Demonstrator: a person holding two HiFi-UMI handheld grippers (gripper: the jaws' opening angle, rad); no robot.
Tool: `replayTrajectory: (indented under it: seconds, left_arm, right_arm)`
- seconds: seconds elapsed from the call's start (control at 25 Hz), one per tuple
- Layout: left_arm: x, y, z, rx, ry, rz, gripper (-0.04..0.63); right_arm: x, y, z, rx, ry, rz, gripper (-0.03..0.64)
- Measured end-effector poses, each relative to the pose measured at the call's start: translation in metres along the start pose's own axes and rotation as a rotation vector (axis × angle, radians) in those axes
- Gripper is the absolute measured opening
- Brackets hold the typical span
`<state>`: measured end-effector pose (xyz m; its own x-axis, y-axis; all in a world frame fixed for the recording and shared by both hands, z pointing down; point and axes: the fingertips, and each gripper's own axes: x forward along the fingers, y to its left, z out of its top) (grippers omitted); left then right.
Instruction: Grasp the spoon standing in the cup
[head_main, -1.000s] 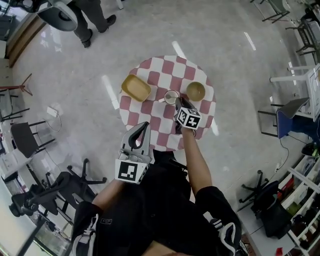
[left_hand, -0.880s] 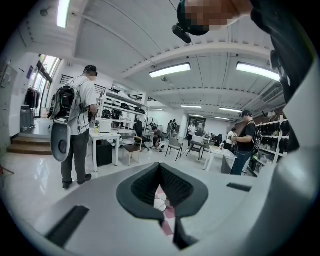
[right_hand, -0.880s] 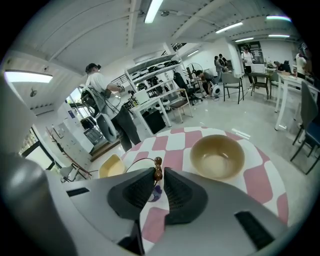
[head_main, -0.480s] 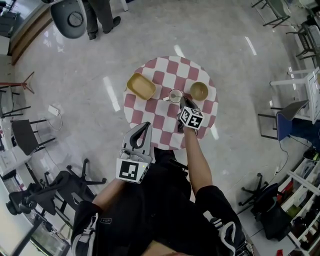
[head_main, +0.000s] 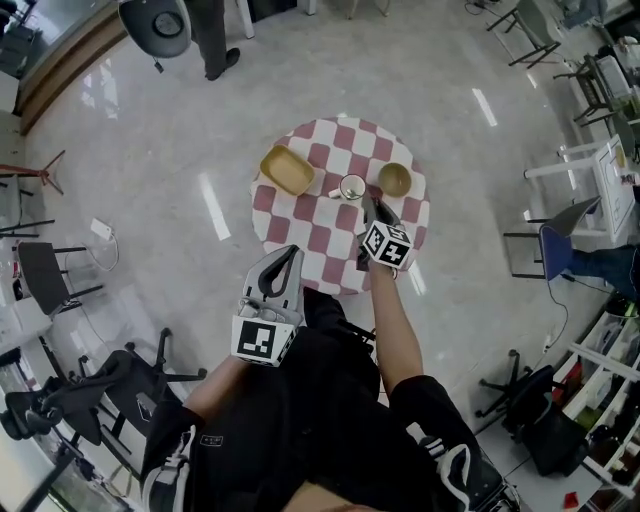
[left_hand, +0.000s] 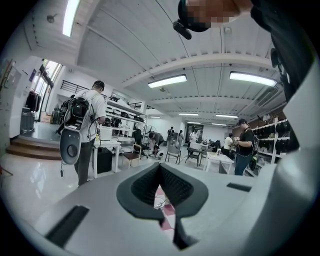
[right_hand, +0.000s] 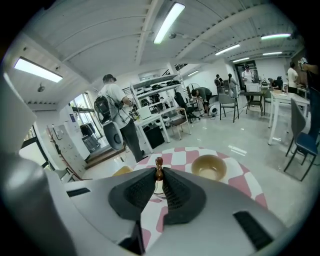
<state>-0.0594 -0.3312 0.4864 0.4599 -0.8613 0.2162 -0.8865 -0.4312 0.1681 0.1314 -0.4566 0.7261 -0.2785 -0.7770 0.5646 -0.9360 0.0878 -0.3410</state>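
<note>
In the head view, our left gripper (head_main: 285, 258) hangs off the 7 o'clock edge of the round checkered table (head_main: 320, 240). Its claw is pressed together with nothing in it, and its own view shows only a sliver of cloth below the pads.

On the table a yellow dish (head_main: 287, 170) sits at 10 o'clock. The white cup (head_main: 352, 187) stands just past the centre toward 12 o'clock, with the spoon (right_hand: 159, 162) upright in it. A tan bowl (head_main: 394, 180) lies at 2 o'clock, near the cup but apart from it.

Our right gripper (right_hand: 159, 175) reaches in from 5 o'clock. Its claw is clamped on the spoon's handle just under the brown knob at the top. The ribbed pads meet the shaft from both sides, and the cup shows below them.

We judge the spoon light and stiff; it looks like wood, so it should not bend or bruise. The shaft is thin and round, so it could swivel between the pads if gripped off-centre. The hold just below the knob suits it, since the knob acts as a stop against slipping down. The cup looks light too, and could tip or drag if the spoon is pulled sideways, so a straight upward lift seems wise.
</note>
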Motion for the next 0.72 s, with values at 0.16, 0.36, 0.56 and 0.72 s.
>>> replayTrajectory:
  seconds: [0.16,0.36,0.56,0.72]
  left_arm:
    - [-0.032,-0.004,0.004,0.017,-0.036,-0.028,0.008]
    - [-0.084,-0.008,-0.002,0.011,-0.075,-0.041,0.008]
    - [-0.143,-0.014,-0.012,0.015,-0.098,-0.055,0.008]
    - [-0.181,-0.027,-0.019,0.017,-0.105,-0.078,0.008]
  right_arm:
    - [-0.043,0.018,0.002,-0.012,-0.068,-0.019,0.061]
    - [-0.105,0.05,-0.011,-0.02,-0.134,-0.011,0.061]
    - [-0.171,0.087,-0.044,-0.026,-0.17,-0.006,0.061]
    - [-0.222,0.113,-0.07,-0.039,-0.183,0.006,0.061]
